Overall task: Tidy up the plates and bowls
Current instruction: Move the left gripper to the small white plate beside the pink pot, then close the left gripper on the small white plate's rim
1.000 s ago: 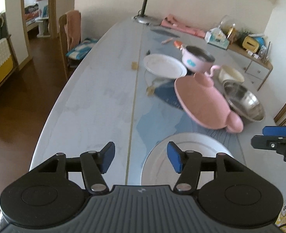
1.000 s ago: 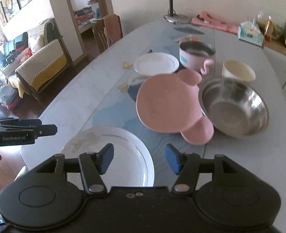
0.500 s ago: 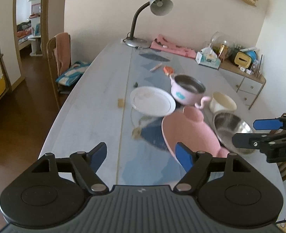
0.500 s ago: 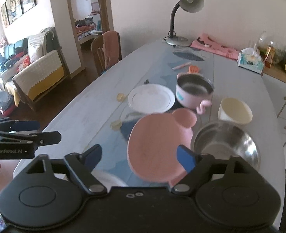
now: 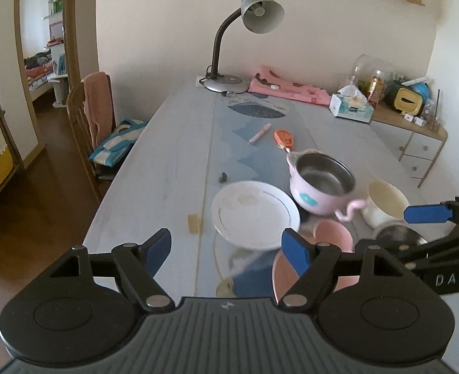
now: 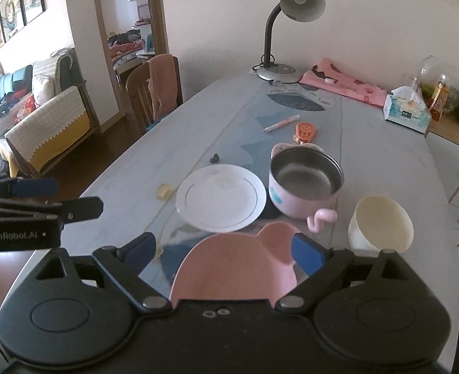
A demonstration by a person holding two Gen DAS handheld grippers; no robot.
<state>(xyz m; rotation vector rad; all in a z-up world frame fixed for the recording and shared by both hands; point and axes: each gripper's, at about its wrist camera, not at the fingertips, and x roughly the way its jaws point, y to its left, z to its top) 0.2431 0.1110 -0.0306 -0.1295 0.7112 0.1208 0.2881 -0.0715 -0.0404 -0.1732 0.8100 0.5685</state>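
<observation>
Progress: early | we hold left hand-held gripper (image 5: 226,247) apart, empty; right hand-held gripper (image 6: 227,251) opening, empty | left: white plate (image 6: 221,198) at 12 o'clock, pink bowl (image 6: 304,184) at 1, all unstacked

The worktop (image 6: 173,155) is pale grey-blue with a darker blue patterned strip down its middle. On it, the small plate (image 6: 221,198) is white with a thin grey ring, and the pot (image 6: 304,187) is pale pink outside with a turquoise mark, steel-grey inside. The eared plate (image 6: 238,268) is plain pink. The cup (image 6: 380,222) is cream. The lamp (image 6: 302,0) is grey with a black neck. The cloth (image 6: 341,85) is pink with dark spots. Both sets of tongs, left (image 5: 226,247) and right (image 6: 223,249), are black with blue pads.
</observation>
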